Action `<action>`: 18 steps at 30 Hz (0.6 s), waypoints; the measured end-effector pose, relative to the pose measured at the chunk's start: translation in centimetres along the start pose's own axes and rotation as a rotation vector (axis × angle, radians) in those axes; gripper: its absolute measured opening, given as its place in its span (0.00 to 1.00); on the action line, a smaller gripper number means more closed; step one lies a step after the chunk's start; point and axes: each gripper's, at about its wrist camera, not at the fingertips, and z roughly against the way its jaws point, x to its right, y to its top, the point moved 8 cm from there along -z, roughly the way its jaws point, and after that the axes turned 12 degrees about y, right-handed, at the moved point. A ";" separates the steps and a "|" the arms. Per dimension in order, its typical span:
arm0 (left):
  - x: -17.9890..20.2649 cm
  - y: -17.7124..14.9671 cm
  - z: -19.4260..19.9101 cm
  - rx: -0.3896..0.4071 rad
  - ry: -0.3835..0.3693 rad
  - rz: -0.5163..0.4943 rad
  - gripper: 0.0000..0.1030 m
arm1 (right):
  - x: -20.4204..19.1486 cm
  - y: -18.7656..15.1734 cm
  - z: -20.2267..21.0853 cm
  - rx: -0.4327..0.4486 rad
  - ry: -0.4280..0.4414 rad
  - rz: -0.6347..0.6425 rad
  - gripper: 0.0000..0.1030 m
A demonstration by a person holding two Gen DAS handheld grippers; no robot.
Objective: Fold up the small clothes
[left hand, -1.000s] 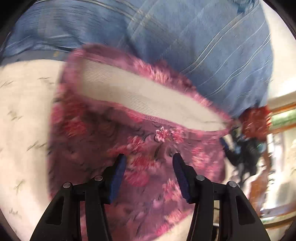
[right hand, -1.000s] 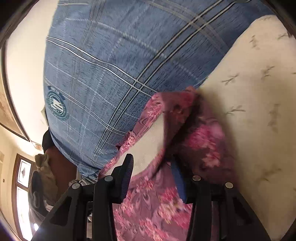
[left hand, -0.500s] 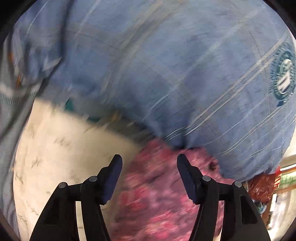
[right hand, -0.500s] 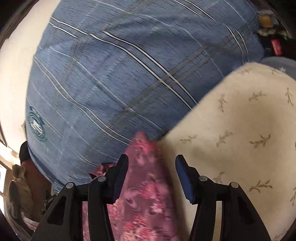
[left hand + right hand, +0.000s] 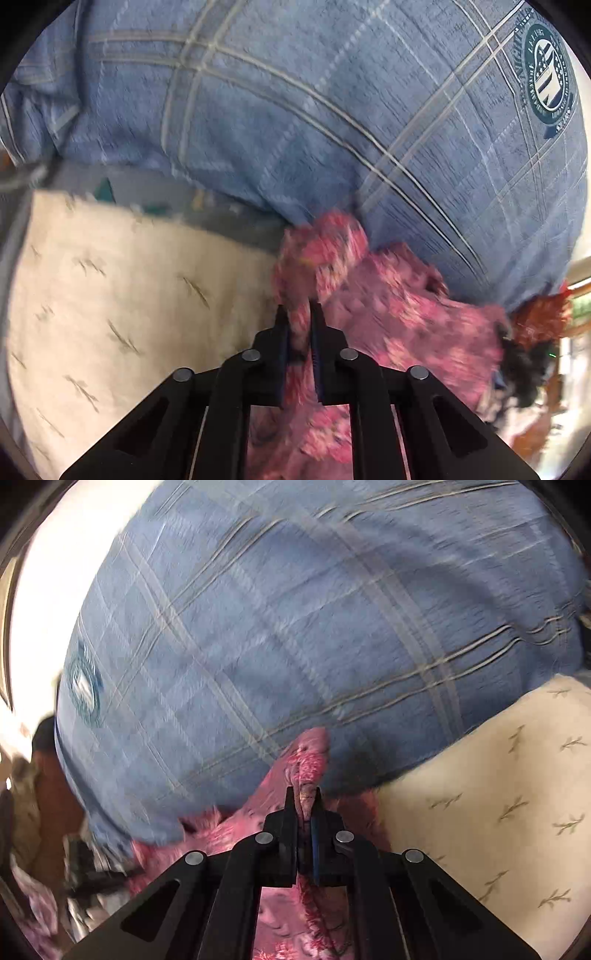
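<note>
You have each tool, left tool (image 5: 299, 314) and right tool (image 5: 303, 797), clamped on the pink floral garment (image 5: 399, 317), so next, probably, lift and spread it flat.

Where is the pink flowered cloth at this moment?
In both wrist views the pink flowered cloth is bunched between the cream patterned cover and the person's blue checked shirt, pinched by the left gripper and the right gripper.
</note>
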 end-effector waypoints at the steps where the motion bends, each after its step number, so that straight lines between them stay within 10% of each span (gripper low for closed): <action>1: -0.5 0.2 -0.9 -0.001 0.044 0.018 0.07 | 1.3 -0.2 -0.4 -0.017 -0.035 -0.026 0.04; 5: -1.9 -0.4 -3.4 -0.064 0.087 0.125 0.09 | 5.8 -3.6 -1.8 -0.182 -0.243 -0.078 0.09; 9: -0.2 -1.8 0.9 0.011 0.050 0.046 0.09 | 2.2 -3.6 2.7 -0.036 -0.114 -0.056 0.14; 13: 3.0 -6.6 4.5 0.079 -0.016 -0.084 0.32 | -1.6 -7.0 4.8 -0.041 -0.025 0.023 0.21; 18: 3.4 -12.4 0.4 -0.019 0.114 -0.155 0.32 | 0.1 -10.9 4.4 -0.134 -0.144 0.099 0.23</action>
